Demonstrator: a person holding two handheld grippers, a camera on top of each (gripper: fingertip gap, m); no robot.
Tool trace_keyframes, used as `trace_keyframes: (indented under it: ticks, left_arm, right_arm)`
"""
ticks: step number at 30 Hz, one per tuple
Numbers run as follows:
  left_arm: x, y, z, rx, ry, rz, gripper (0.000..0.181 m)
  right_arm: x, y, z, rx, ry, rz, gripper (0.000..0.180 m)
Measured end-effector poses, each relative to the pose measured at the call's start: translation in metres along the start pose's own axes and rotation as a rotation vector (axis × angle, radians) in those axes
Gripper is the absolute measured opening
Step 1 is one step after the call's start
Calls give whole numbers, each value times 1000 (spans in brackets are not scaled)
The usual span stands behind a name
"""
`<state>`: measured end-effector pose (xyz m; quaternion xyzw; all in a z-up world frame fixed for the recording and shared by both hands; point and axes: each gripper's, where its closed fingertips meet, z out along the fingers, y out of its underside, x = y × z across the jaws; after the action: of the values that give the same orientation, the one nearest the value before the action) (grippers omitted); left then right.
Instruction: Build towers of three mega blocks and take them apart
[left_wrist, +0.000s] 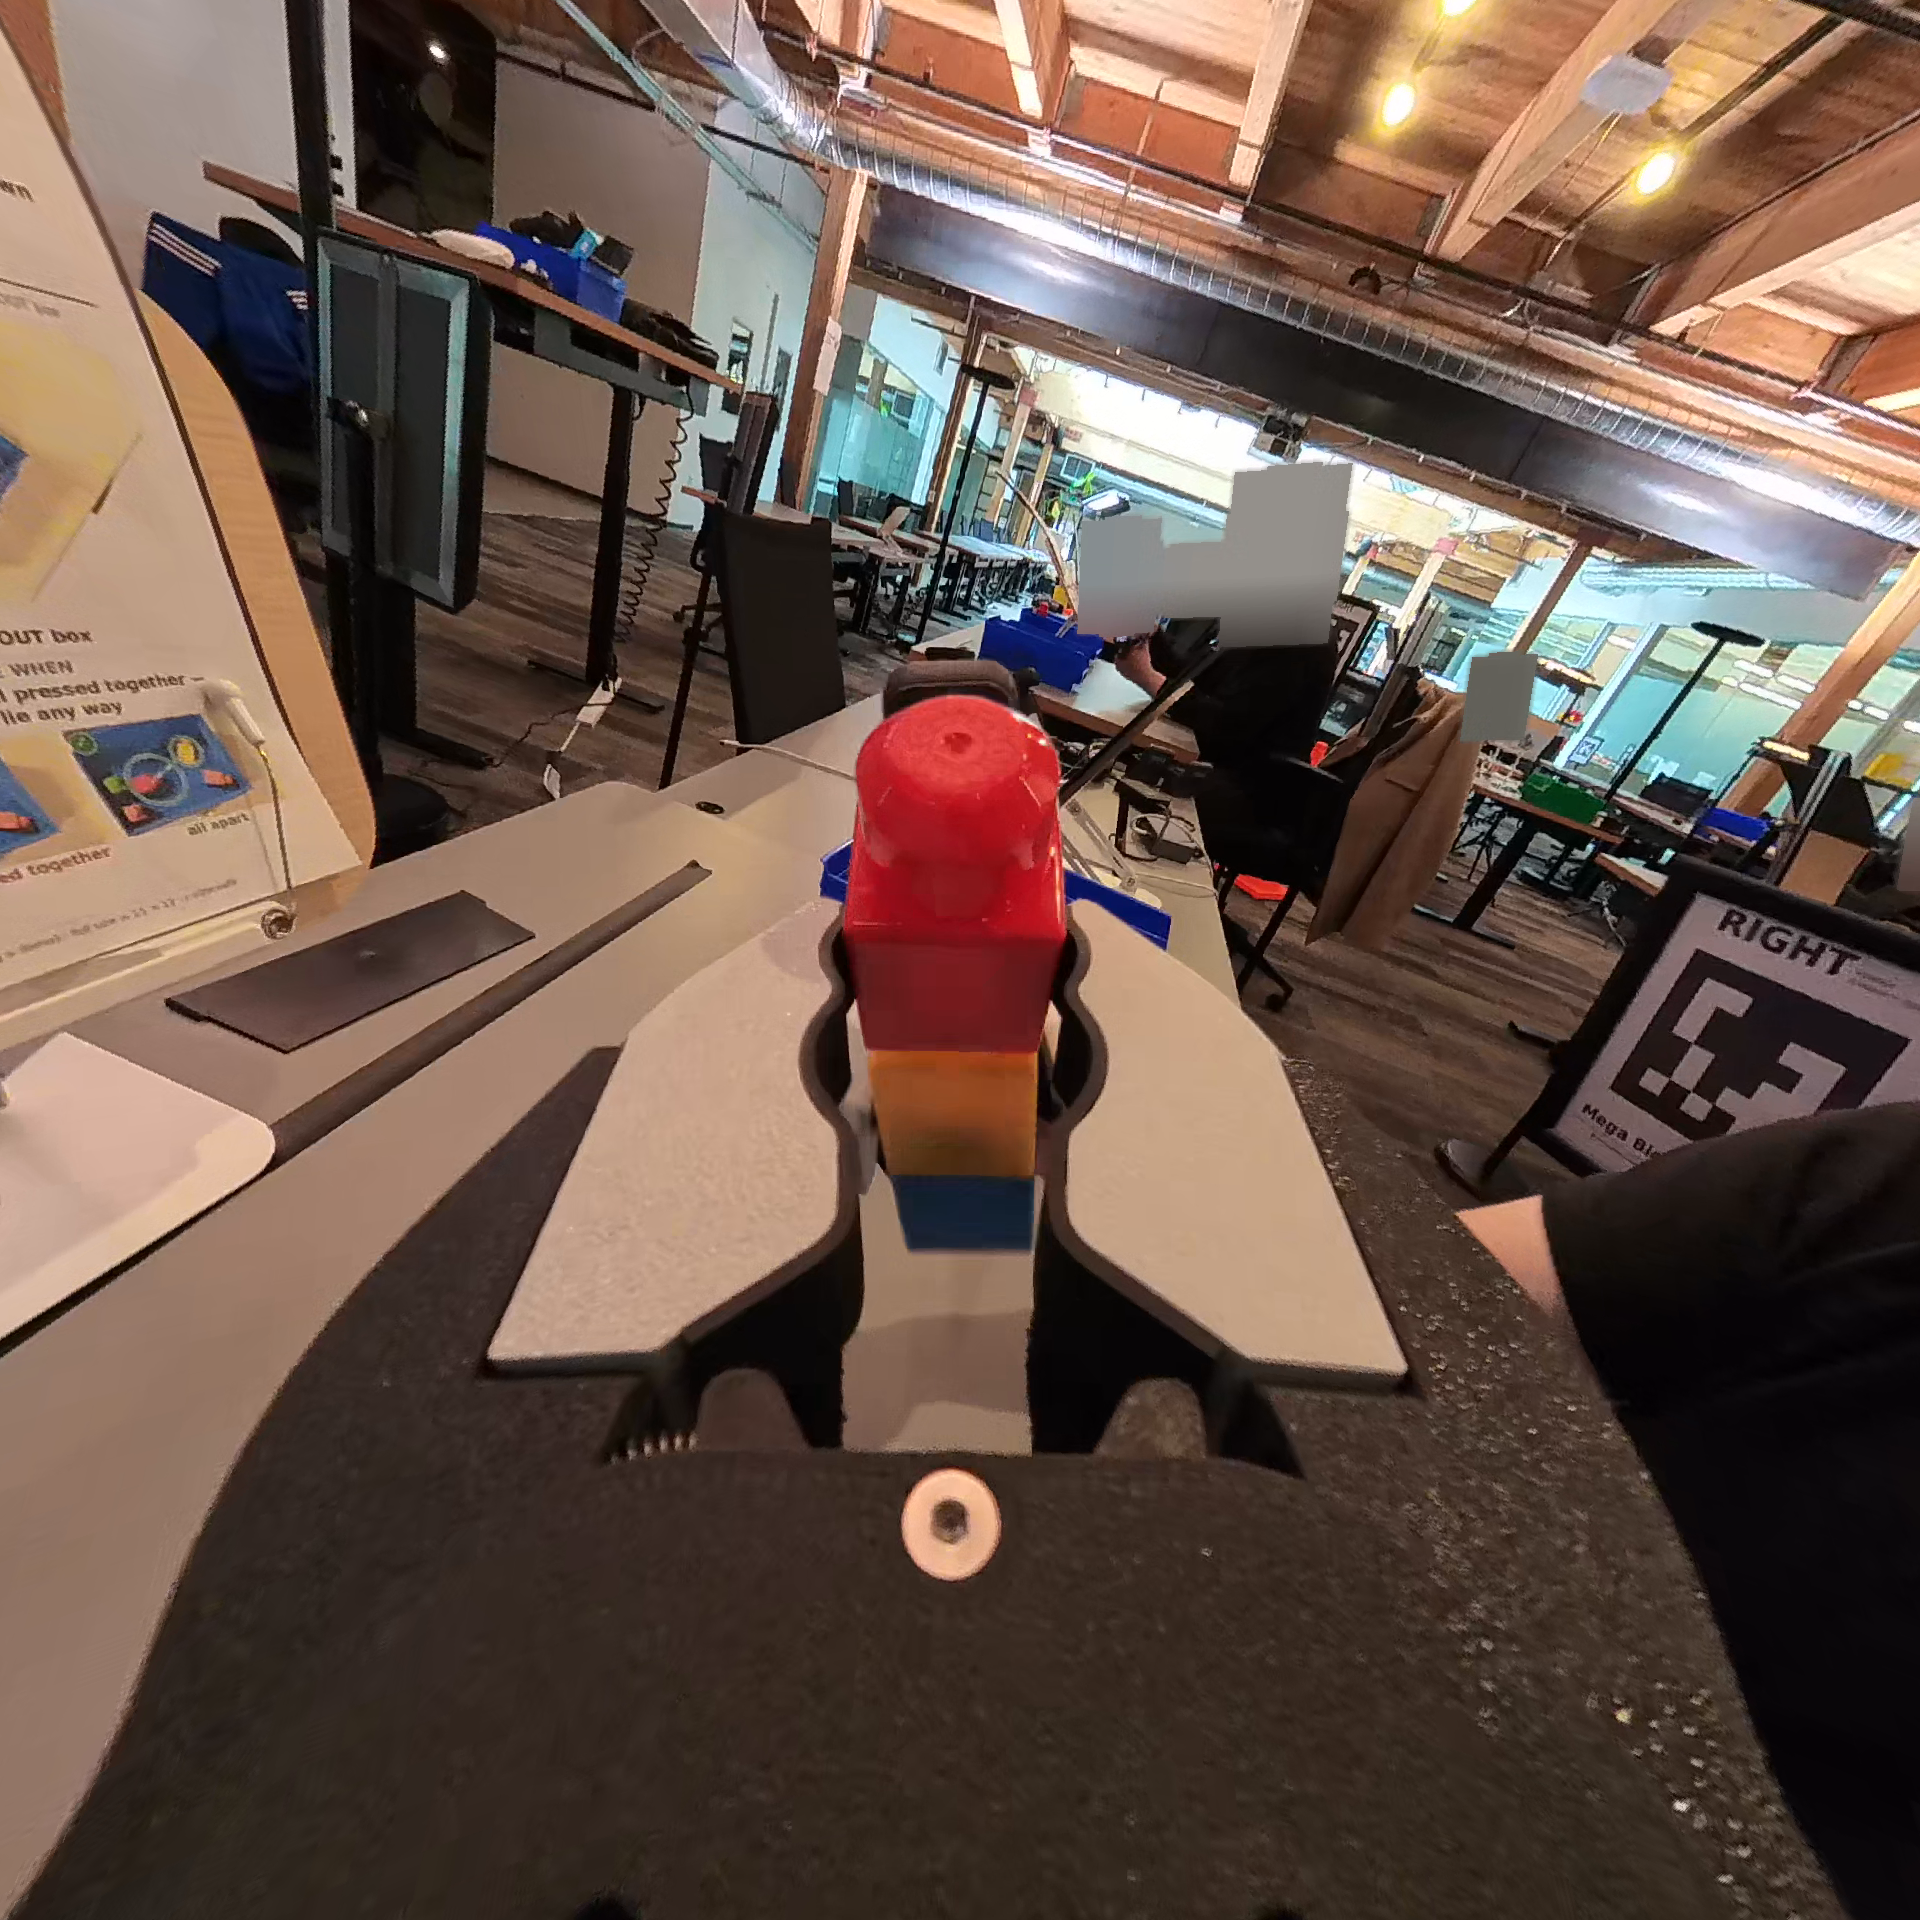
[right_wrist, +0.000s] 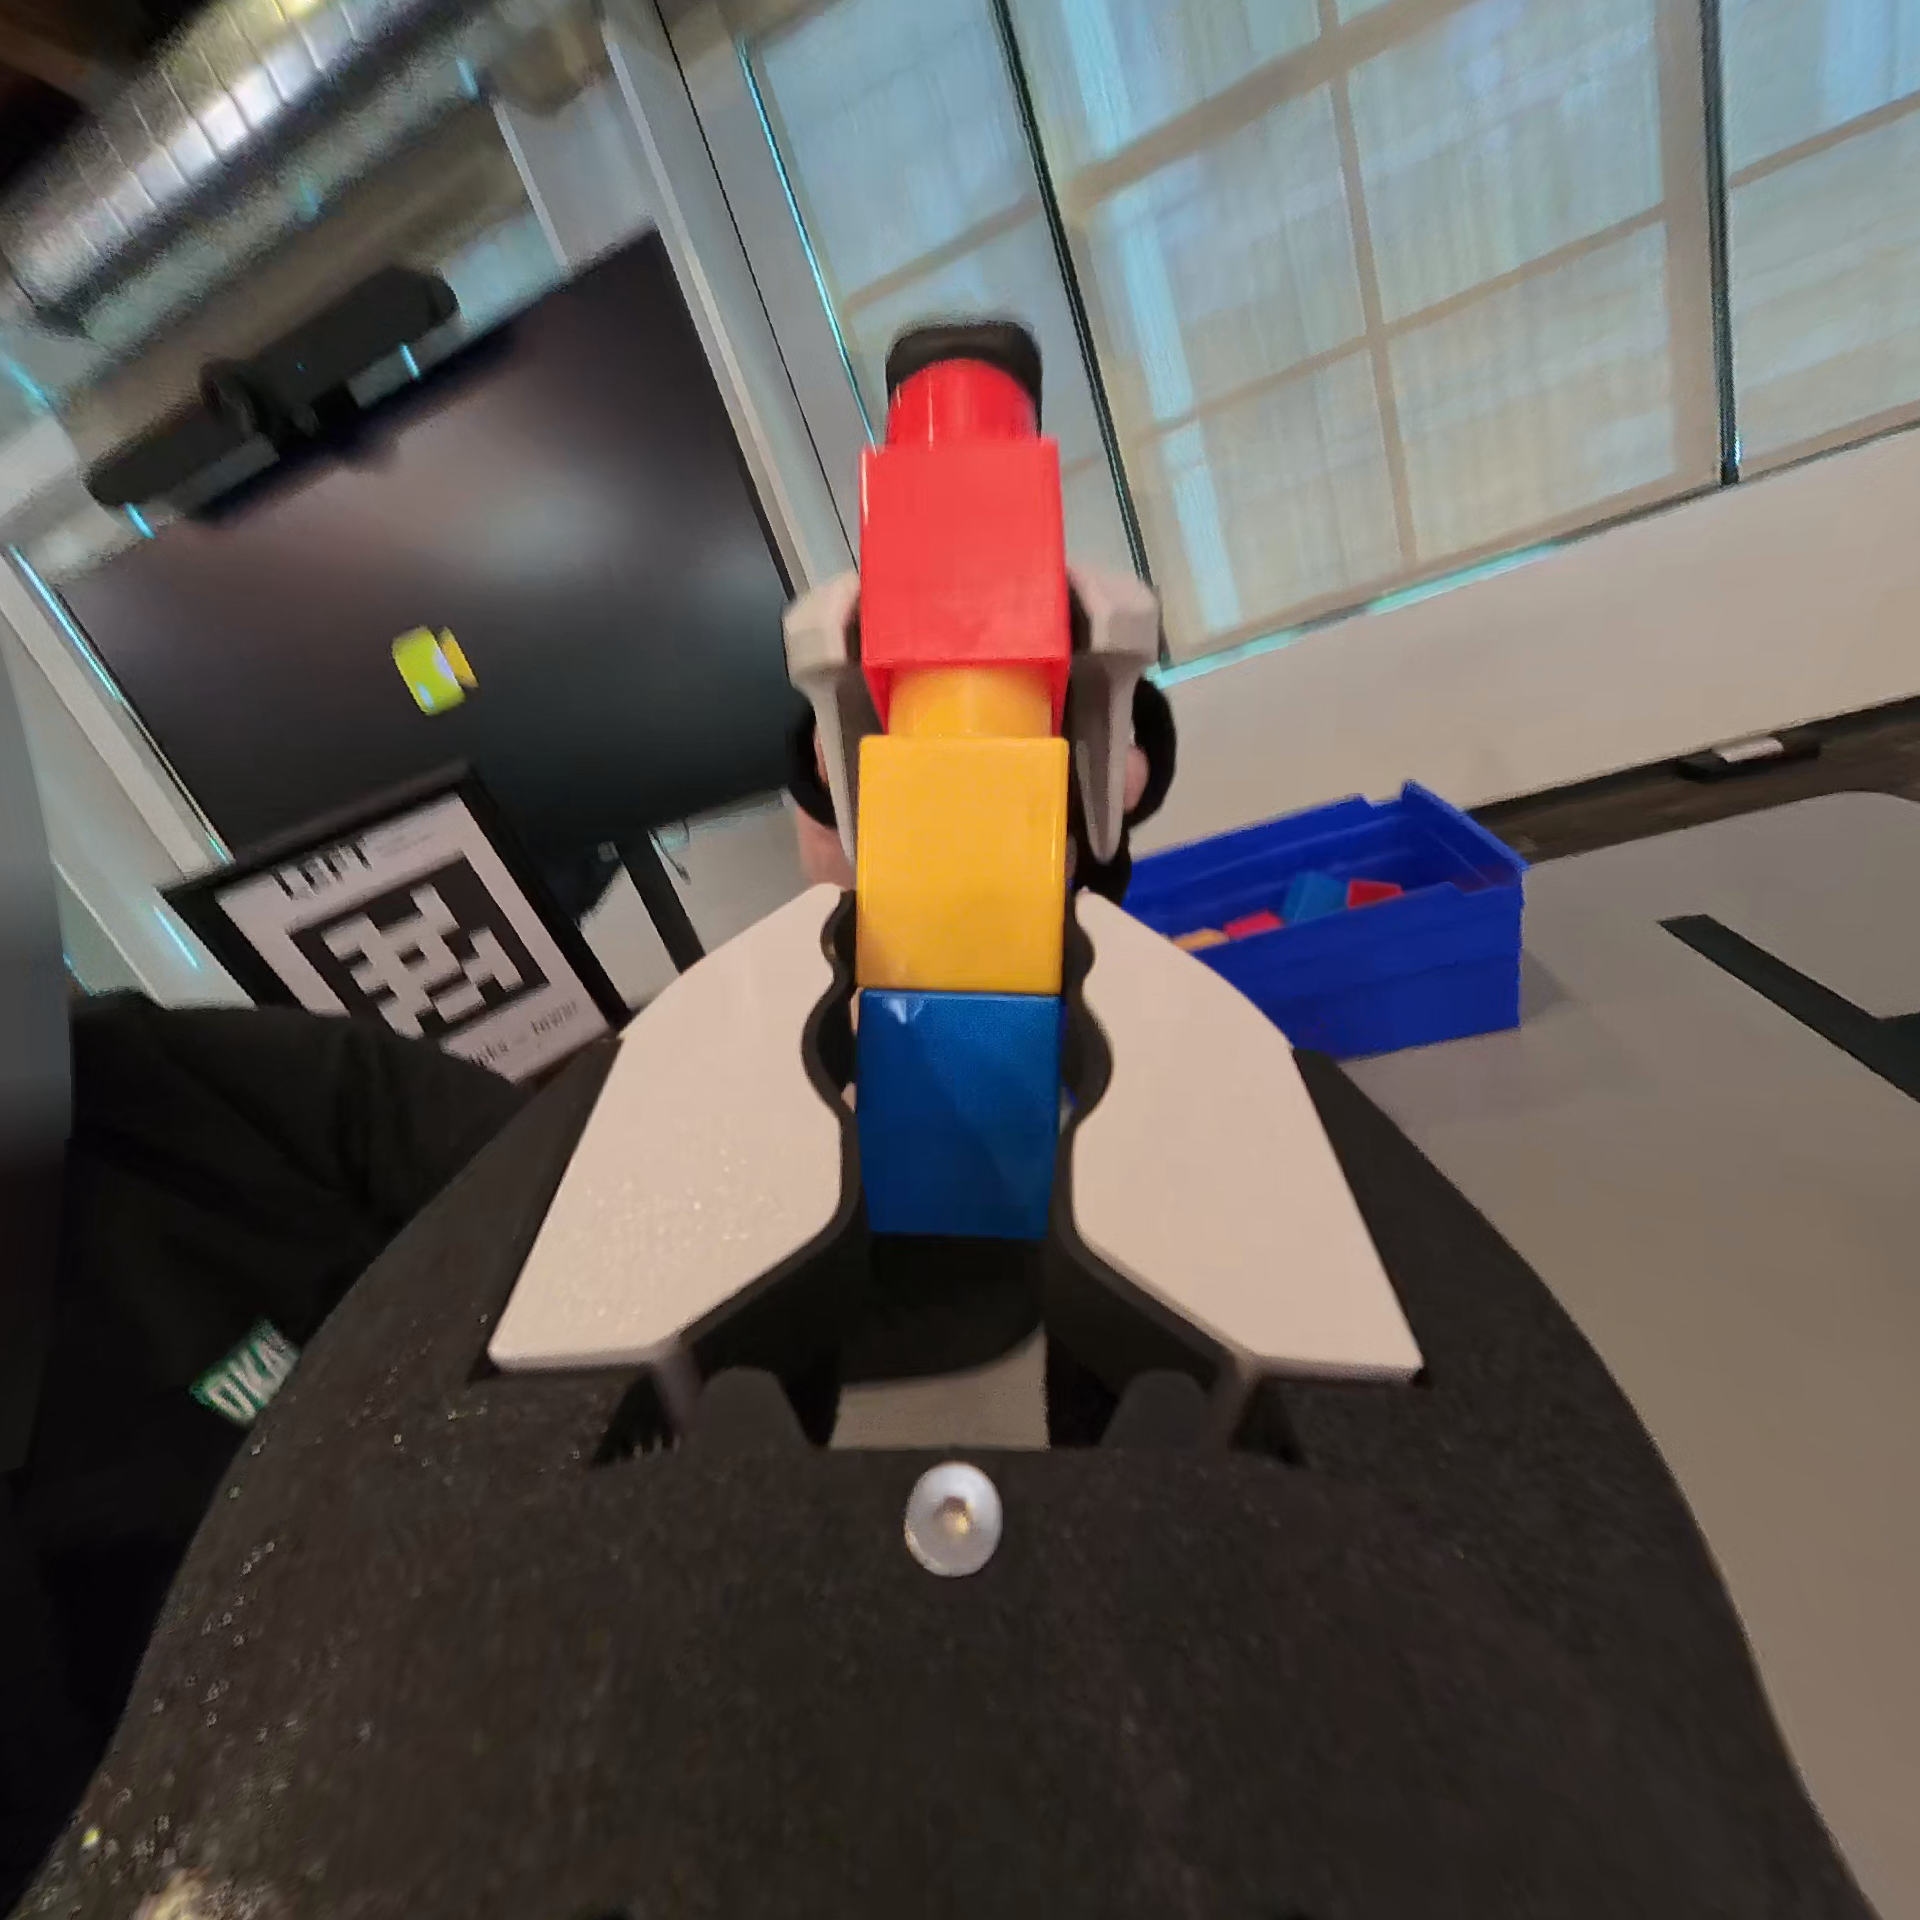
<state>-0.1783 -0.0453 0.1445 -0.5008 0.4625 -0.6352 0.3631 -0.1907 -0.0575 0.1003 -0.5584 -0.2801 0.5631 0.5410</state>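
A tower of three mega blocks is held in the air between both grippers. In the left wrist view my left gripper (left_wrist: 956, 987) is shut on the red block (left_wrist: 954, 894), with the yellow block (left_wrist: 956, 1112) and the blue block (left_wrist: 966, 1210) beyond it. In the right wrist view my right gripper (right_wrist: 961, 1039) is shut on the blue block (right_wrist: 956, 1112). The yellow block (right_wrist: 961, 862) sits on it. The red block (right_wrist: 961, 551) is held by the left gripper's fingers (right_wrist: 1112, 665). A gap under the red block shows the yellow stud.
A blue bin (right_wrist: 1351, 935) with several loose blocks stands on the grey table (right_wrist: 1662, 1091); its edge also shows in the left wrist view (left_wrist: 1127, 914). An instruction sheet on a stand (left_wrist: 125, 623) is at the left. Framed marker signs (left_wrist: 1766, 1039) (right_wrist: 416, 935) stand nearby. A dark sleeve (left_wrist: 1766, 1403) is at the right. The grippers' ends are close to 5 cm from one another.
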Motion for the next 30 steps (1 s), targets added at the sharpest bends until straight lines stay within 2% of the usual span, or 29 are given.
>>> trace_keyframes:
  ticks: [3, 8, 15, 24, 30]
  left_arm:
    - [1, 4, 3, -15, 20, -16, 36]
    - [-2, 7, -4, -62, 0, 8, 36]
    - [1, 17, -11, -156, 12, 48, 36]
    - [10, 37, -9, -261, 107, 13, 36]
    - [4, 52, -7, -350, 62, 51, 36]
  right_arm:
    - [5, 14, 3, -117, 81, -104, 36]
    - [5, 10, 3, -94, 81, -59, 36]
    - [1, 19, 6, -148, 46, -25, 36]
    - [-3, 31, -6, -262, 44, -147, 36]
    - [2, 37, -16, -341, 101, -168, 36]
